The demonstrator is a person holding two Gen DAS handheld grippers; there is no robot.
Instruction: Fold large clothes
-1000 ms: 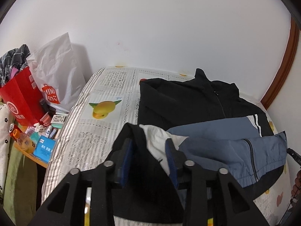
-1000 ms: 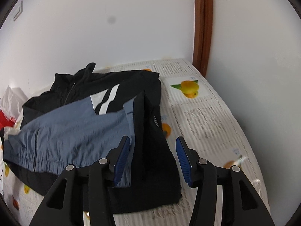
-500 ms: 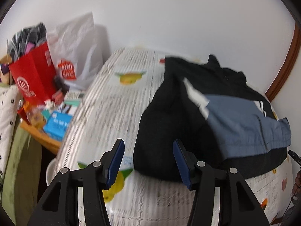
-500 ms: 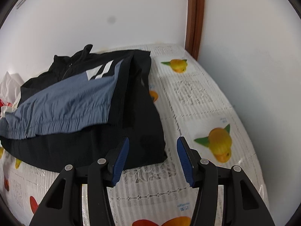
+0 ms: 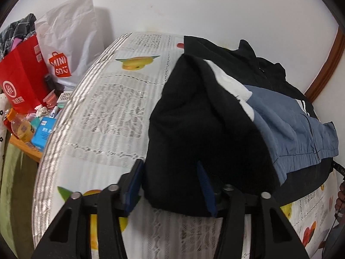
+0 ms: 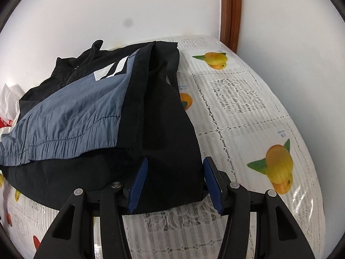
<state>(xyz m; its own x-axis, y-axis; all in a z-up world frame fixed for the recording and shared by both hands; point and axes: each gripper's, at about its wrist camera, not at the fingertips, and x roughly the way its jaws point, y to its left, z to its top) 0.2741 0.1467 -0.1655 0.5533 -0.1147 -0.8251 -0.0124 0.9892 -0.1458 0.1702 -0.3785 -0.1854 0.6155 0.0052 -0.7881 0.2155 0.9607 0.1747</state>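
A table (image 5: pixel 103 129) under a white lace cloth printed with yellow fruit is filling both views, running back to a white wall. Lying across it is the jacket (image 5: pixel 207 125), black with a grey-blue front panel and white stripes, its sides folded in over the middle and its collar pointing towards the wall. The left gripper (image 5: pixel 170 185) is reaching down over the jacket's near left corner; its jaws are closing with the black cloth sitting between the blue pads, the left pad at the cloth's edge, though whether they are pressing on it I cannot tell. The right gripper (image 6: pixel 174 183) is standing half-wide astride the near right corner, black cloth between its pads without being pinched. Beside the table's left edge a white shopping bag (image 5: pixel 69 41) and a red paper bag (image 5: pixel 21 75) are standing over scattered small bottles and boxes.
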